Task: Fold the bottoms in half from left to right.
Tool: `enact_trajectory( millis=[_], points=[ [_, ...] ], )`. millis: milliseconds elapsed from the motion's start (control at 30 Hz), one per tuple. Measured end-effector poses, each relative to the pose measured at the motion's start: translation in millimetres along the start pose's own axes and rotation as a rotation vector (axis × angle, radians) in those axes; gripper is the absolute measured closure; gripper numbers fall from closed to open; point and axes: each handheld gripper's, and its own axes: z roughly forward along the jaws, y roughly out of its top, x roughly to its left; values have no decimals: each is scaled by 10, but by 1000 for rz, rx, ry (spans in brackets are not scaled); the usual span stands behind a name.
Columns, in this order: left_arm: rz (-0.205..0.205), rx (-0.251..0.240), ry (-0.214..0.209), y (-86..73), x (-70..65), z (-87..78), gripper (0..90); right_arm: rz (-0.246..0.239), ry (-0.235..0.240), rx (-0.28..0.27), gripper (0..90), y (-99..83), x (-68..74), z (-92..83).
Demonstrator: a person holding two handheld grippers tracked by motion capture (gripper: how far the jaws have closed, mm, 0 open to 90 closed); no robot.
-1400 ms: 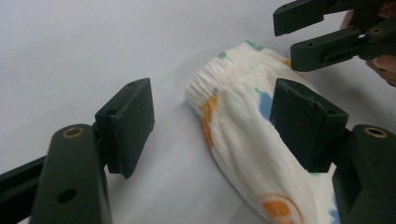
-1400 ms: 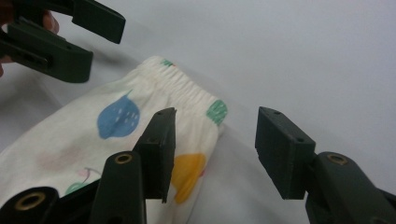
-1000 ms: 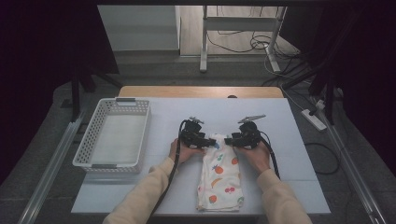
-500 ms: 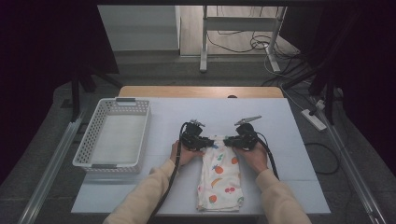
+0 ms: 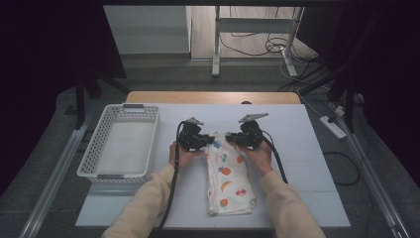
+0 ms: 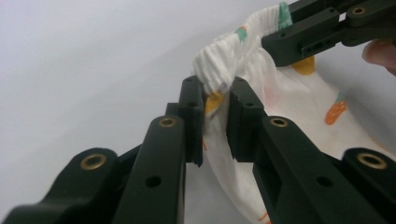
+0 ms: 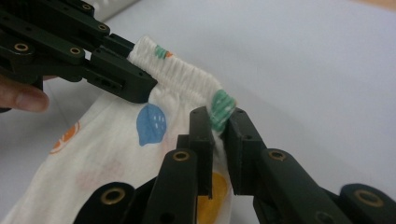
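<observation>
I am pinching the elastic waistband of the folded pants (image 5: 229,176) with both grippers. The left gripper (image 6: 215,100) is clamping the gathered band at one corner, cloth bunching between its pads, its jaws having just been closing onto it. The right gripper (image 7: 218,122) is gripping the other corner, on a green print, its jaws likewise just closed in on the fabric. In the high view both hands are sitting at the far end of the garment, the left gripper (image 5: 194,137) and right gripper (image 5: 246,135) facing each other across the band.

So the grasp looks done, and the band is starting to lift off the table (image 5: 297,129). The rest of the pants is lying flat toward me, near the front edge. What is left, I judge, is lifting and either folding or carrying it to the basket (image 5: 121,144), which is standing empty just to the left.

Room is good: bare surface beyond and to the right. The basket's near wall is the one edge I am watching.
</observation>
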Motion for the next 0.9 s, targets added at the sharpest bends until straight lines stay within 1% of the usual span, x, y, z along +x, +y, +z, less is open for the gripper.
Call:
enact_trajectory(
  millis=[33,100,133,167,233,267,300,367,433,467,500,567,767,800,900],
  points=[
    [0,-5,7,34,54,-10,778,-4,-11,-7,811,81,-12,48],
    [-3,-6,5,68,111,6,777,-4,-18,-7,811,135,-35,91],
    [-3,-6,5,68,111,6,776,-7,-27,-2,810,158,-51,109],
    [-4,-14,-2,91,164,54,775,-9,-36,2,810,178,-75,130],
    [2,-13,-5,100,188,101,772,-4,-40,6,810,190,-125,148],
    [2,-13,-5,100,188,101,769,-4,-40,6,810,190,-125,148],
    [10,-4,-13,112,199,165,766,6,-46,7,809,177,-175,150],
    [15,1,-21,124,194,233,763,14,-46,16,809,153,-224,146],
    [27,7,-20,137,182,280,763,25,-43,26,808,121,-277,141],
    [27,7,-20,137,182,280,762,25,-43,26,808,121,-277,141],
    [31,11,-20,154,179,309,759,40,-44,25,808,95,-318,136],
    [35,12,-13,174,180,321,756,47,-44,24,808,87,-335,139],
    [30,0,-19,250,206,313,757,53,-52,-8,807,106,-368,123],
    [38,5,-21,257,207,313,757,54,-52,-11,807,106,-372,122],
    [37,2,-25,260,205,316,757,56,-38,-15,808,100,-400,112]
  ],
)
